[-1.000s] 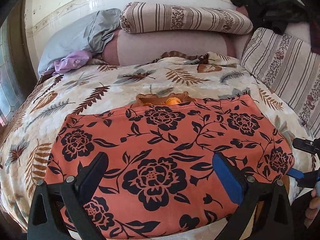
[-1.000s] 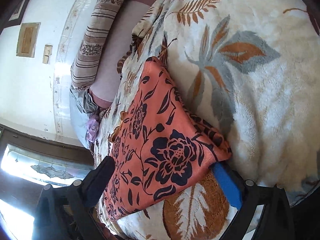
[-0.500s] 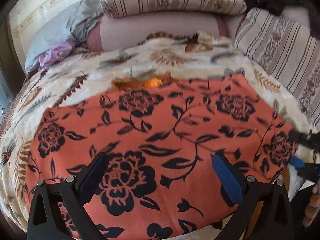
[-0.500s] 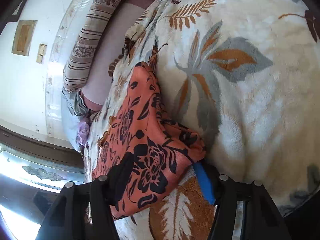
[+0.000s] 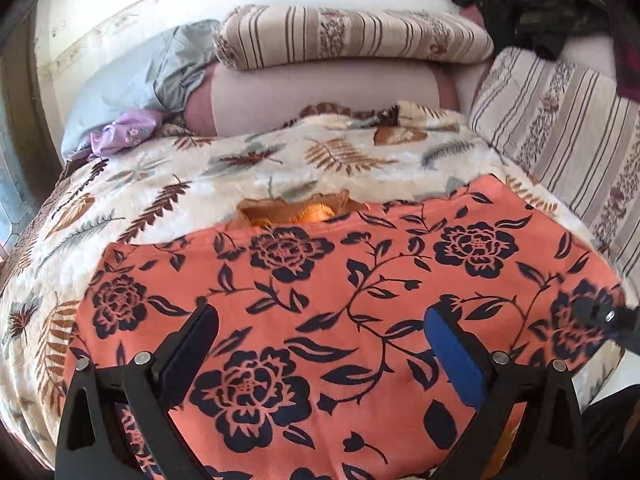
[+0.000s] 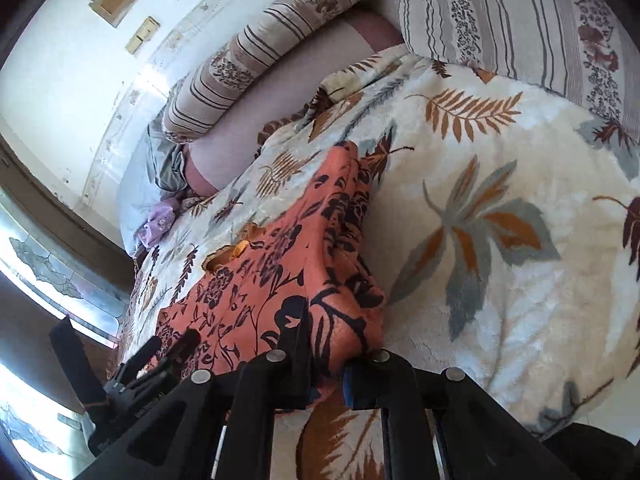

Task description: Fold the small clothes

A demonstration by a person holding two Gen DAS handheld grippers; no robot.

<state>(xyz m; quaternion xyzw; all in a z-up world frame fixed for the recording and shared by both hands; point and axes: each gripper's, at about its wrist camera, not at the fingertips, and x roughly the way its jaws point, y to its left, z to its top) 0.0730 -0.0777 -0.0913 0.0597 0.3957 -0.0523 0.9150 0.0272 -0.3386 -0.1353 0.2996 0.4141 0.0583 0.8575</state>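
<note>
An orange garment with black flowers (image 5: 360, 300) lies spread on the leaf-print blanket (image 5: 280, 160). My left gripper (image 5: 320, 340) hovers open over its near middle, nothing between the fingers. In the right wrist view the garment's (image 6: 256, 292) right corner is bunched up and lifted off the blanket. My right gripper (image 6: 324, 356) has its jaws closing on that corner, the cloth pinched between the pads. The right gripper (image 5: 600, 316) also shows at the garment's right edge in the left wrist view. A yellow-orange cloth (image 5: 296, 212) peeks out from under the garment's far edge.
Striped pillows (image 5: 352, 36) (image 5: 560, 120) line the back and right of the bed. A grey cloth (image 5: 140, 76) and a purple cloth (image 5: 124, 134) lie at the back left, dark clothes (image 5: 540, 8) at the back right. A window (image 6: 40, 260) is beyond the bed's left side.
The right gripper's jaws have come together on the garment's right corner, the gripper has rolled and risen, pulling the cloth up. The left gripper has edged forward over the garment and stays open.
</note>
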